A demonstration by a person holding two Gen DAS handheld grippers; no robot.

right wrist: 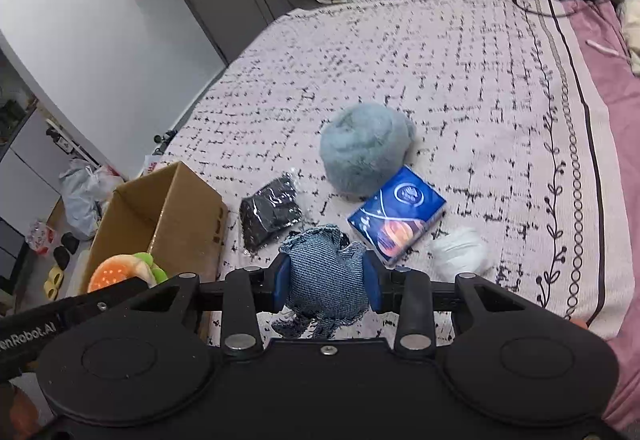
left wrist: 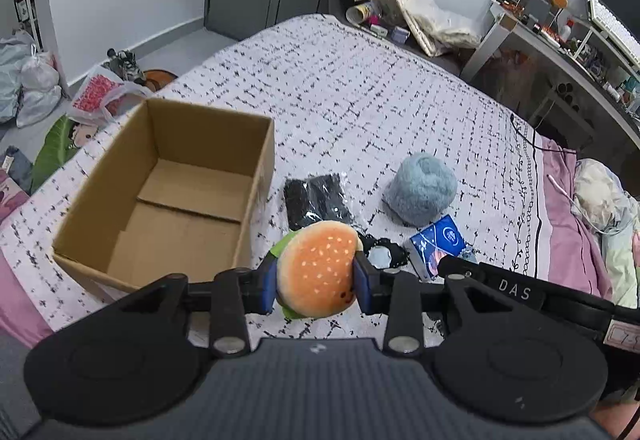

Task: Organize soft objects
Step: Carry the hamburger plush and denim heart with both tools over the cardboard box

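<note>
Plush burger (left wrist: 320, 272) is pinched between the blue pads of the left gripper (left wrist: 318, 286), its sesame bun facing up and a green edge showing at its lower left. It is held above the bed (left wrist: 360, 88), just right of the box (left wrist: 120, 168). The box is seen standing open on the checked cover, with nothing visible inside it apart from its bottom flaps.

Denim piece (right wrist: 326, 276) is clamped between the pads of the right gripper (right wrist: 327, 286), with its frayed edge hanging below them. No earlier picture is given, so only the grip itself can be told: the pads are pressed against the cloth on both sides.

Four things are left lying on the cover. The black packet (right wrist: 270, 214) is found nearest the box. The grey-blue fluffy ball (right wrist: 366, 150) is set farther back, and the blue tissue pack (right wrist: 396, 214) is laid touching or just beside its near edge. A white fluffy tuft (right wrist: 460, 252) is seen to the right of the pack. In the left view a black ring-shaped item (left wrist: 382, 254) is partly hidden behind the burger.
</note>
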